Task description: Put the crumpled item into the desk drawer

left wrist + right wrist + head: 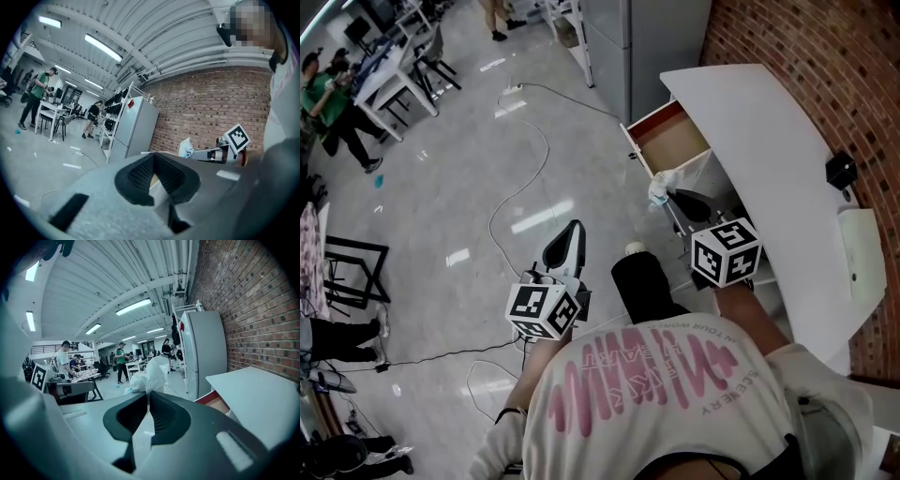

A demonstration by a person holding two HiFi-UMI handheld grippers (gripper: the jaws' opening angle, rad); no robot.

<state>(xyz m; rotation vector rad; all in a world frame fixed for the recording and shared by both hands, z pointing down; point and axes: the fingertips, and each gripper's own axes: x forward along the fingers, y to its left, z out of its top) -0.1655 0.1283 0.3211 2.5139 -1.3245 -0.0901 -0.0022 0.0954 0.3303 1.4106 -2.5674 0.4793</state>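
The glossy grey floor (469,169) fills most of the head view, and a thin white cable (520,187) lies on it in loops. At the right side stands a red brick wall (825,66). Against this wall is the white desk with a curved top (759,131), and beyond it a tall grey metal cabinet (647,47). The desk drawer with a brown inside and a red edge (670,139) is pulled out open toward the floor side.

The right gripper (680,200) reaches toward the front of this drawer. Its black ribbed fingers (129,416) are pressed together on the crumpled white plastic item (152,373), which sticks out past the fingertips. In the head view this item is in the air just beside the front corner of the drawer, outside of it.

The left gripper (572,232) is over the floor, well apart from the drawer. Its fingers (140,176) meet at the tips, and nothing is between them.
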